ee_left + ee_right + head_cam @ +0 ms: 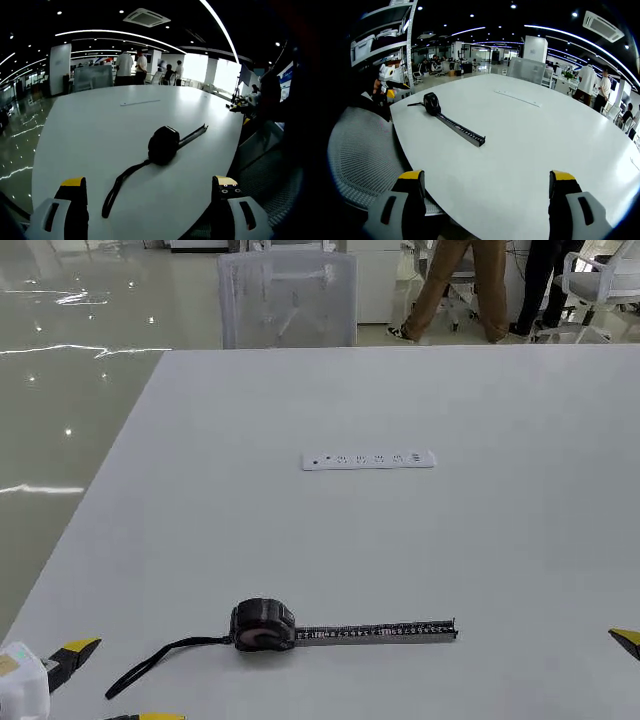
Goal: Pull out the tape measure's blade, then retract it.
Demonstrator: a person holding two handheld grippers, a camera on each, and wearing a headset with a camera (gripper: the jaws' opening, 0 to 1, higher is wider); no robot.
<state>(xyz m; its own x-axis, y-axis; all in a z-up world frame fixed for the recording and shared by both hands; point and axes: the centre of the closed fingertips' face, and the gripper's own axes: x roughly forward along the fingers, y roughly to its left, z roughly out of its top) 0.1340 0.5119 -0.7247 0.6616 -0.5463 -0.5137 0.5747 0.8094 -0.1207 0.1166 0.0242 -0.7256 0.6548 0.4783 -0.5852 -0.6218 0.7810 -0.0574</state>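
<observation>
Right, the tape measure (263, 625) lies near your edge of the white surface (420, 540), approx. between both tools, blade (378, 632) part-way out and flat. Left hand-held gripper (149, 182) and right hand-held gripper (486, 176): jaws spread wide, nothing held. Case looks like hard, rounded black plastic, prob. compact but weighty; clamp its flat sides. Blade looks thin, springy, slick; pinch at the end hook (454, 631). Strap (160, 660) is limp.
</observation>
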